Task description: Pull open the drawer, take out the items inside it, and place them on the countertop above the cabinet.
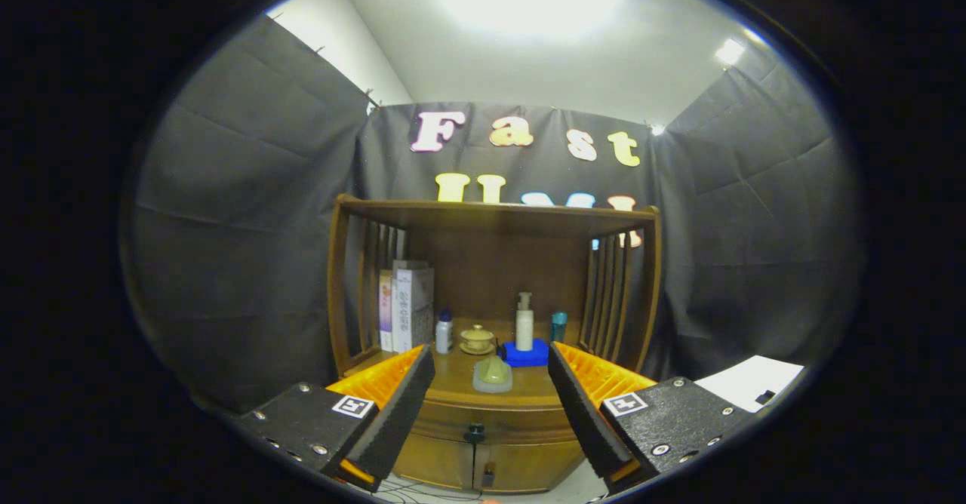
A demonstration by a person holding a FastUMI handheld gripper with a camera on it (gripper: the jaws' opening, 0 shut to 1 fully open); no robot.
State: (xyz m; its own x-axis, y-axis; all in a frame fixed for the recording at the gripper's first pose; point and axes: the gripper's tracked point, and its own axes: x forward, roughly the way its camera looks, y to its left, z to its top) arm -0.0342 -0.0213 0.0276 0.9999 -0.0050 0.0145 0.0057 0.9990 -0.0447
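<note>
Tool (490,402) agape — before shut drawer (483,416)

Your gripper (490,406) has two chunky finger mounts in rough black, each studded with silver screws and carrying a small square black-and-white marker tag. The fingers are ribbed outside, faced with finely textured pads (396,413), and stand parted.

My gripper (490,398) has its jaws spread with open air ahead to the shut drawer (490,416), while a pale lidded dish (492,375) and blue block (526,354) crowd the desk (453,372) above.
</note>
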